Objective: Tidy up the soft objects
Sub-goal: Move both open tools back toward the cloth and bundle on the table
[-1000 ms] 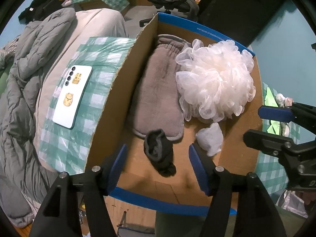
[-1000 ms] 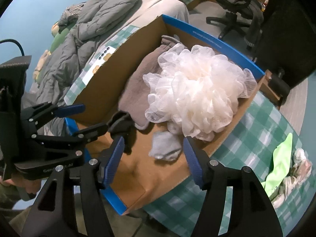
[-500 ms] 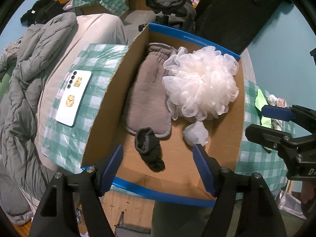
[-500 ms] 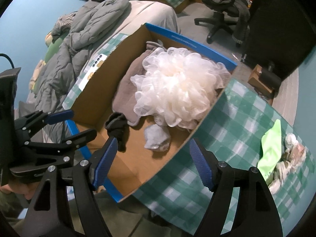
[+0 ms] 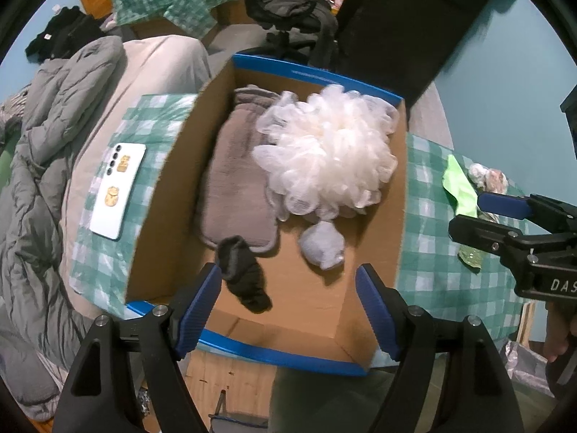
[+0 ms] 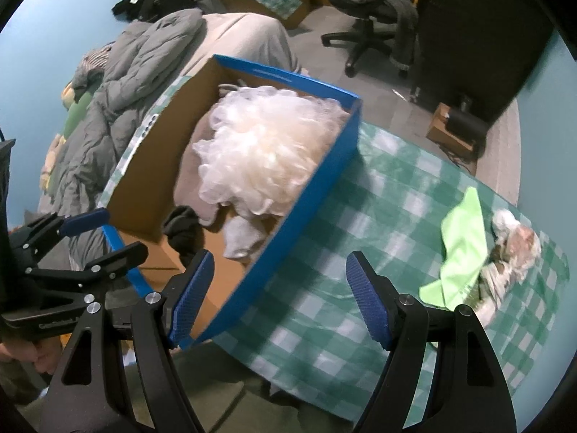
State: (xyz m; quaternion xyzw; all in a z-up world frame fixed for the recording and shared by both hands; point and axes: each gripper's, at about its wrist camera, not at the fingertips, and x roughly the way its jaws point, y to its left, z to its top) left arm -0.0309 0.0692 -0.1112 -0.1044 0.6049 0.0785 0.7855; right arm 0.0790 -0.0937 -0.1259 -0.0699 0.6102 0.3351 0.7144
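Observation:
A blue-edged cardboard box (image 5: 169, 195) (image 6: 306, 195) stands on the green checked table. Inside lie a white mesh bath pouf (image 5: 328, 155) (image 6: 259, 155), a grey fuzzy mitt (image 5: 234, 187), a black sock (image 5: 245, 274) (image 6: 182, 231) and a pale grey sock (image 5: 322, 243) (image 6: 241, 238). My left gripper (image 5: 288, 306) is open and empty above the box's near end. My right gripper (image 6: 279, 299) is open and empty over the box's right wall and the tablecloth. A lime green cloth (image 6: 458, 249) (image 5: 459, 187) and a crumpled pale bundle (image 6: 512, 249) lie on the table to the right.
A white phone (image 5: 117, 189) lies on the cloth left of the box. A bed with a grey duvet (image 5: 39, 166) is to the left. An office chair (image 6: 375, 32) and a dark cabinet (image 6: 479, 36) stand behind. The table's near edge runs under the grippers.
Both grippers have pulled back and up from the box. The right gripper has swung right, so the green cloth and table show more. The box's contents have not moved.

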